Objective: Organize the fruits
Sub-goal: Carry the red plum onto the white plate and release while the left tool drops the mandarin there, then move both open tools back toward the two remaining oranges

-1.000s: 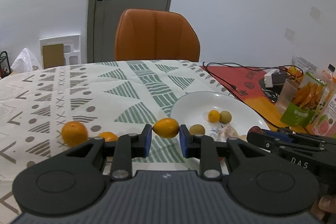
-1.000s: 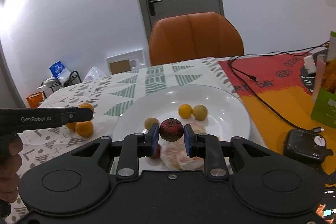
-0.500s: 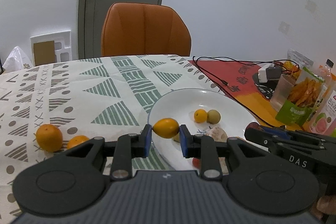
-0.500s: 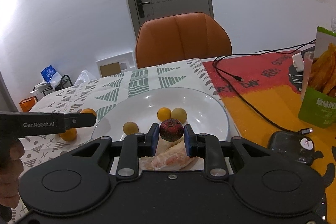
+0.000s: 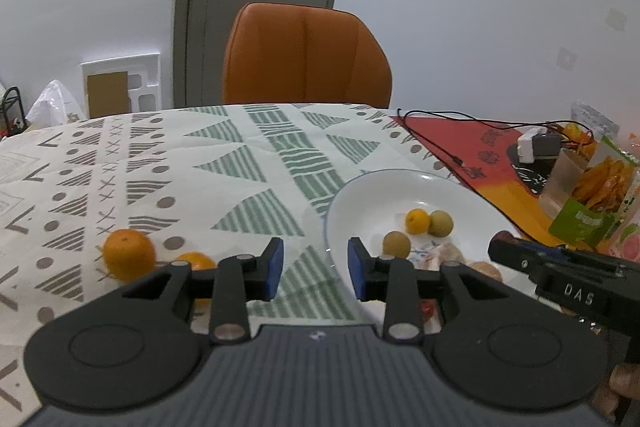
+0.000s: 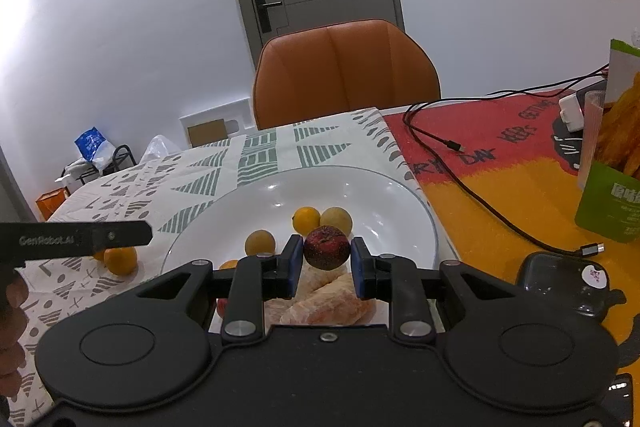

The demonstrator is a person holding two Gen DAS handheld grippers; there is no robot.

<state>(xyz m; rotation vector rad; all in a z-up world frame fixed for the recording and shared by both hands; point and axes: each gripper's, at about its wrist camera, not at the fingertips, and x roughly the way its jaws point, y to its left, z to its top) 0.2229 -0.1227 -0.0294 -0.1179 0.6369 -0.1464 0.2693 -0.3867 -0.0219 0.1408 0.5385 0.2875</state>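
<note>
On the patterned tablecloth (image 5: 248, 163), the right gripper (image 6: 326, 261), clamped on a dark red fruit (image 6: 327, 247), hangs over the plate's (image 6: 404, 203) near edge, while the left gripper (image 5: 315, 269) gapes empty just beside its left rim.

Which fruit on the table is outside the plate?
The two oranges and lie on the tablecloth, left of the plate; the other fruits sit in it.

Each black hand-held gripper (image 5: 315, 269) carries 2 blue-padded fingers (image 6: 295, 259) and silver screws.
</note>
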